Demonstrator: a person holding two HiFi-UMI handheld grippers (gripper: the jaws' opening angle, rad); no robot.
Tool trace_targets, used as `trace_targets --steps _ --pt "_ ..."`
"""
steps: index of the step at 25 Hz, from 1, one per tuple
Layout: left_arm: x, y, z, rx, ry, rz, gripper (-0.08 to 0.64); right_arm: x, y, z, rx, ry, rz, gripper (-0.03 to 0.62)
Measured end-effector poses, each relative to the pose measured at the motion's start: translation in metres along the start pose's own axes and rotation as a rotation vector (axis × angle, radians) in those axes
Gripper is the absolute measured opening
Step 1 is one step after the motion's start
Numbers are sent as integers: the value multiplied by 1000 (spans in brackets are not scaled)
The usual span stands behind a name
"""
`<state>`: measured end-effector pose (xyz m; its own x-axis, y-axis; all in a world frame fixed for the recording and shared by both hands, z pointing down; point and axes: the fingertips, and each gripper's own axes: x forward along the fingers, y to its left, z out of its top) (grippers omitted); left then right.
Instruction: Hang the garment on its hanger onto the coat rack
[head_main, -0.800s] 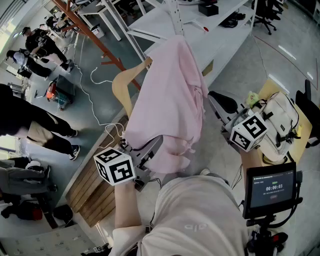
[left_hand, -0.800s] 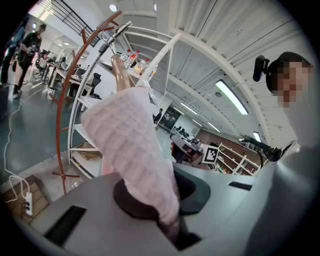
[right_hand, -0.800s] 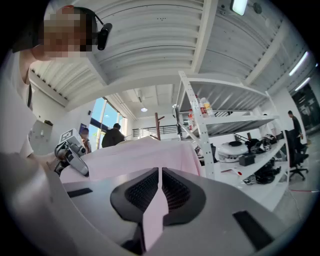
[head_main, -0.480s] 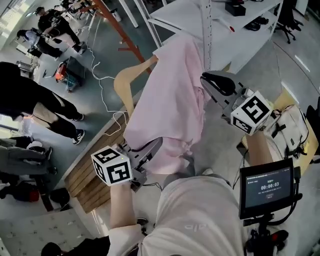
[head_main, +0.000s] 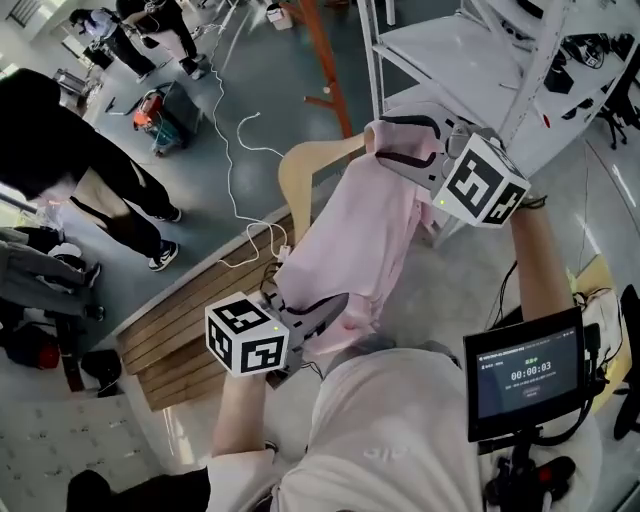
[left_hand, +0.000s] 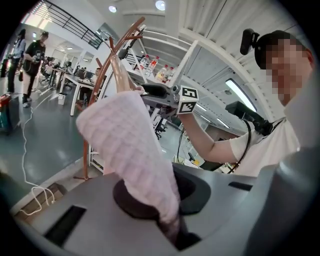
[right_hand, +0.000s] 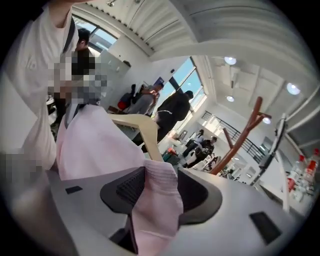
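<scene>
**Now, the pink garment is up in the air between your two tongs**

In the head view, you hold the pink garment (head_main: 365, 240) above the floor (head_main: 250, 90). It is draped on a pale wooden hanger (head_main: 300, 175), whose bare arm sticks out to the left of the cloth. Your left tongs (head_main: 338, 305) are at the garment's lower hem, closed on a fold of it. Your right tongs (head_main: 392, 142) are up at the garment's top, with their jaws spread wide and the shoulder of the cloth between them. A white shelf frame (head_main: 440, 45) stands just behind the right tongs. Wooden planks (head_main: 170, 330) lie on the floor beside your left arm, and a white cable (head_main: 235, 160) snakes past them. A small screen (head_main: 525, 375) sits at the lower right.

In the left gripper view, your jaws are nearly together and pinch a thin strip of the waffle-textured cloth. The rest of the garment rises in front of the camera to the hanger's end. The brown coat rack (left_hand: 102, 65), with its upturned branches, stands beyond. You cannot tell from here how near it is to the hanger.

In the right gripper view, your jaws stand wide apart. A fold of the cloth hangs between them. It lies against one pad, while the ribbed face of the other pad shows bare, so nothing is gripped there. The hanger's arm juts out beyond the fold, and the coat rack is farther off to the right.
</scene>
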<state>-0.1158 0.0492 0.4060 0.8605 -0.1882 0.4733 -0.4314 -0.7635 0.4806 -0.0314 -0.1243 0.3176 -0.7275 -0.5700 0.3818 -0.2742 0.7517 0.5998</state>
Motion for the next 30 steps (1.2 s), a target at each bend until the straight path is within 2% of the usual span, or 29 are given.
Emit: trace_targets --steps 3,10,12,14,18,23,26,30 --pt "-11 29 8 14 17 32 34 36 -11 1 -73 56 111 186" --pt "-24 30 9 93 64 107 37 57 -7 4 -170 222 331 186" --pt "-15 44 19 108 74 131 40 72 -15 -13 -211 248 411 186" --pt "9 63 31 86 79 132 40 88 -25 -43 -235 260 492 186" --pt "45 78 34 32 85 99 40 105 -15 -83 -177 302 608 178" --pt "48 77 15 6 126 100 41 116 7 -97 -149 375 598 74" --pt "47 79 8 37 151 119 41 113 12 -98 -153 366 558 69" --pt "41 92 10 114 174 165 41 106 2 -93 -146 343 440 67"
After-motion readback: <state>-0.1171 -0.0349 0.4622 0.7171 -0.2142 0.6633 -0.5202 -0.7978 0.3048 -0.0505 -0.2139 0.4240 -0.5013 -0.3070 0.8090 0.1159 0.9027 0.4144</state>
